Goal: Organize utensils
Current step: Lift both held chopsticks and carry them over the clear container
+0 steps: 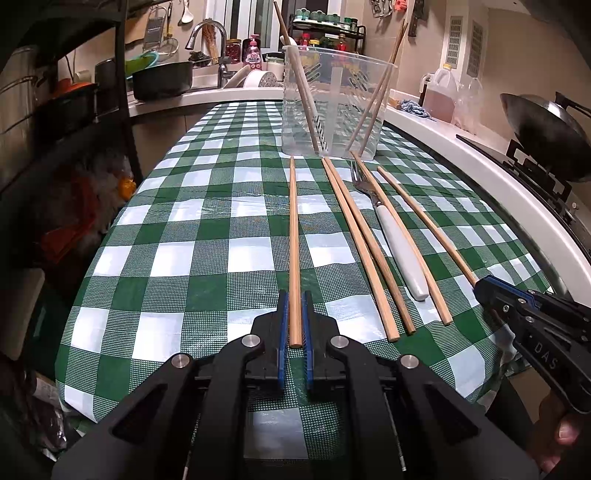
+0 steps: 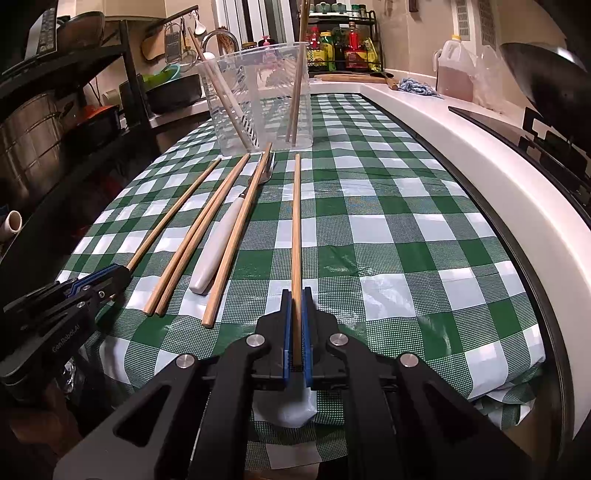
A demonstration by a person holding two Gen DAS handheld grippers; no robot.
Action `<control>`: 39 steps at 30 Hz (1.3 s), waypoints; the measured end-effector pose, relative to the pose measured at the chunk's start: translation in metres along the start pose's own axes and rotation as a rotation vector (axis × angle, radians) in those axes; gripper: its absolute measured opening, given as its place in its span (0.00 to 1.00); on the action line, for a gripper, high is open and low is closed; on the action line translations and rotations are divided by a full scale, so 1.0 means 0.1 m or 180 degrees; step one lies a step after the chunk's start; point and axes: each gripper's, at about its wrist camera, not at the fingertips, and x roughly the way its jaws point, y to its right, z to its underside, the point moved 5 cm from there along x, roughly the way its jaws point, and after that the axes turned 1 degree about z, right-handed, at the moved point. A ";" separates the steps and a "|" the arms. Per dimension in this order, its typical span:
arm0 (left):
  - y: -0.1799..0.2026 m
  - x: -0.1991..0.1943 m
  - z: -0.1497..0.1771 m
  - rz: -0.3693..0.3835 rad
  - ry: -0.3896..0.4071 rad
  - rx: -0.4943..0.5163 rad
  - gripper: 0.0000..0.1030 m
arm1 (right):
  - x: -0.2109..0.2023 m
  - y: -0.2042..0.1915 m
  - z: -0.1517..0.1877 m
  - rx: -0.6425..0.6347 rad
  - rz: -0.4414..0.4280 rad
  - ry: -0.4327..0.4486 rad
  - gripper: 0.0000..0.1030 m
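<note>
Green checked tablecloth [image 1: 207, 236], white counter [image 2: 461, 147], sink tap [image 1: 207, 35], black shelf rack [image 2: 74, 122], beige walls

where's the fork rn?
The fork lies flat on the checked tablecloth, right of centre in the left wrist view, tines toward the clear plastic container, between a chopstick pair and a single chopstick touching it.

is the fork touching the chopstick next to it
Touching. In the left wrist view the chopstick lies over the fork near its tines and runs flush along its white handle, with no cloth showing between them.
</note>
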 end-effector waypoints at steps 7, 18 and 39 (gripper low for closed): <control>0.01 0.00 0.00 -0.0007 -0.0001 0.0010 0.07 | 0.00 0.00 0.00 -0.0008 -0.0001 0.0002 0.06; 0.02 0.00 -0.01 -0.0002 -0.0002 0.0013 0.07 | 0.01 0.00 -0.01 -0.0032 -0.0007 0.0002 0.05; 0.12 -0.54 -0.24 0.0067 0.0545 0.0163 0.06 | -0.66 -0.04 -0.28 -0.0223 0.0104 0.0463 0.05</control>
